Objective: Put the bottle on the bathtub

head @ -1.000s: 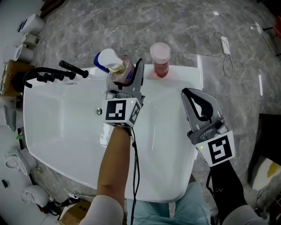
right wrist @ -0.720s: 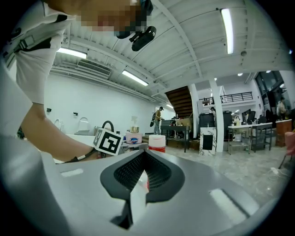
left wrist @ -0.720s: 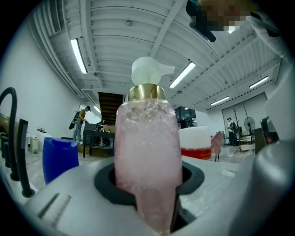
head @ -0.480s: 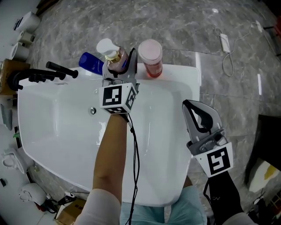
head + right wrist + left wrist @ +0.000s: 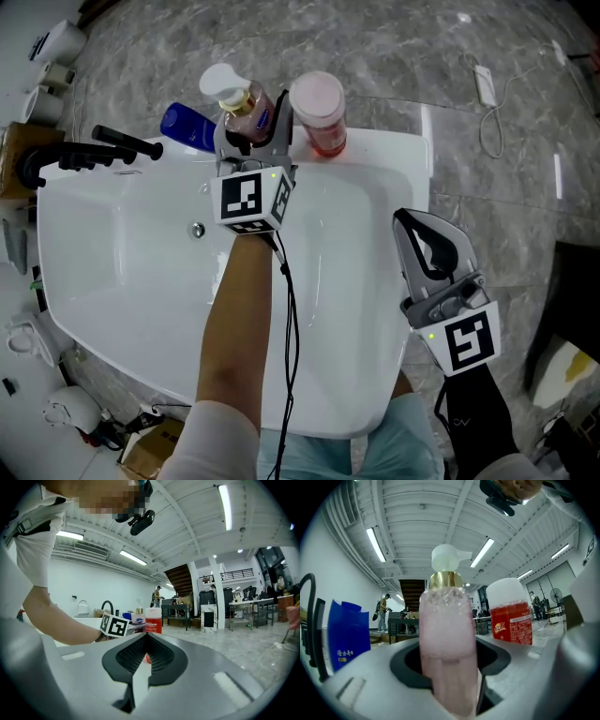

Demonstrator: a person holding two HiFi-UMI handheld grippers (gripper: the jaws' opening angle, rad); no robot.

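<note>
Person with a two-jaw gripper in each hand; grey bodies, black ribbed jaw pads.
Left gripper and right gripper each carry a white cube with black square markers. Small green light on the right one. Thin black cable trails from the left. White sleeve; pale blue trousers.

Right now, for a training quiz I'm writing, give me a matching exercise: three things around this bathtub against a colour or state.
Things:
1. pump bottle
2. jar
3. right gripper

Colour or state:
a. shut, nothing in it
b. clamped in the left gripper
c. red with a pale lid

Pairs: 1-b, 2-c, 3-a
</note>
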